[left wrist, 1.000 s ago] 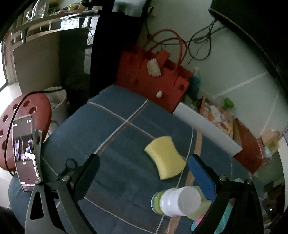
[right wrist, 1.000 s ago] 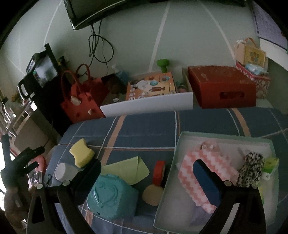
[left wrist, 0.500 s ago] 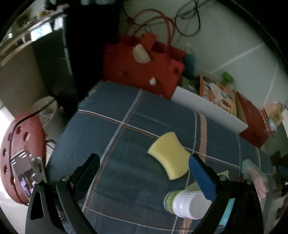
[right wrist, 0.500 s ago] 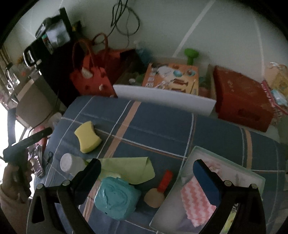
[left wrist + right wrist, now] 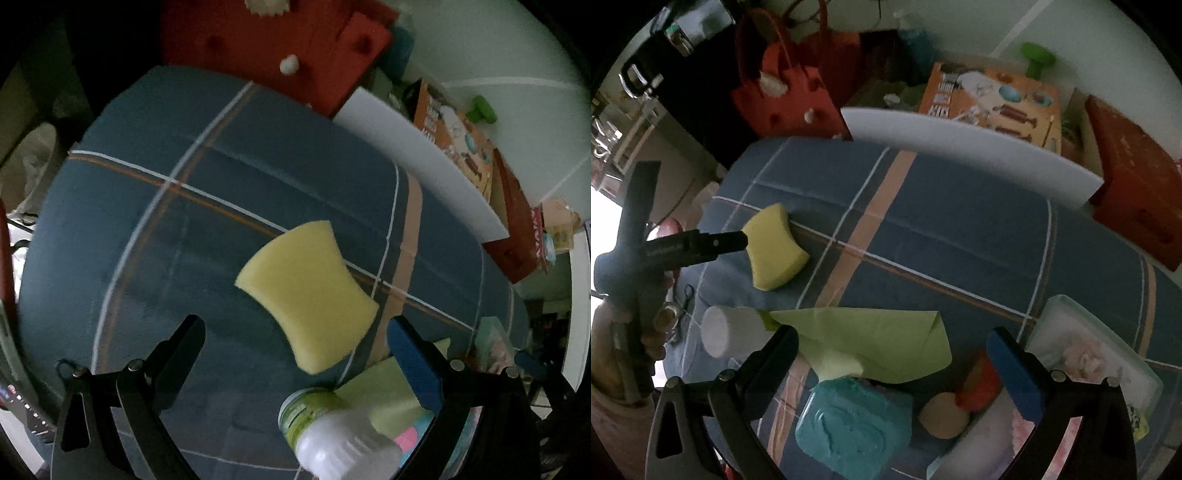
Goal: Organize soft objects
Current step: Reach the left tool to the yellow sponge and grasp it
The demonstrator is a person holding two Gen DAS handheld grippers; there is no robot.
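The yellow sponge (image 5: 308,297) is seen lying flat on the plaid bed (image 5: 207,221), just ahead of the wide-open left gripper (image 5: 295,330), its long axis running diagonally; the right gripper (image 5: 894,345), also spread wide, is placed farther off.

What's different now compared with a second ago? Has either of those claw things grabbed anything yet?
The left gripper has moved in toward the yellow sponge, which now sits between its open fingers, not yet gripped. The right gripper has pulled away from the tray, open and empty. The sponge, white bottle and green cloth stayed put.
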